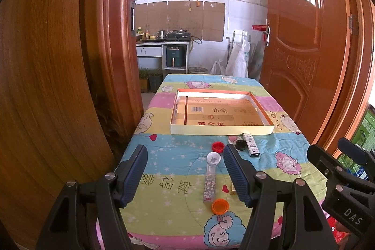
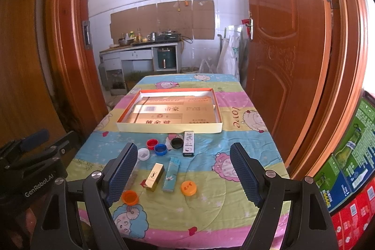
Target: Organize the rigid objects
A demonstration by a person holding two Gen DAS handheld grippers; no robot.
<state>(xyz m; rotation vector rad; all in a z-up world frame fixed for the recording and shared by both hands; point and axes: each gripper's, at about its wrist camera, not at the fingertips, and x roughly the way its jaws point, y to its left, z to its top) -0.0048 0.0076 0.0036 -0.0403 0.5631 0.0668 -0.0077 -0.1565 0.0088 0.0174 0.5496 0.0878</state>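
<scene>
Beyond an open wooden doorway lay a tiled kitchen, and before it stood a table (image 2: 246, 109) under a cartoon-printed quilt. At the far middle of the table sat a shallow tray (image 2: 168, 128), its floor lined with printed cardboard and nothing loose in it.

Between the tray and the near edge the small items lay scattered: a red cap (image 2: 151, 143), a blue cap (image 2: 160, 149), a black cap (image 2: 177, 143), a white cap (image 2: 143, 153), a white box (image 2: 188, 143) just beside the tray's front wall, a gold box (image 2: 154, 177), a teal box (image 2: 171, 174), two orange caps (image 2: 188, 188) (image 2: 130, 198), and a patterned tube (image 1: 209, 182) seen best from the left wrist.

The left gripper (image 1: 185, 173) and right gripper (image 2: 184, 173) both hung above the near edge with jaws spread wide, holding nothing. Sorting appeared not yet begun. A sensible first move would be lowering one gripper over a nearby box, closing across its narrow sides, and carrying it to the tray.
</scene>
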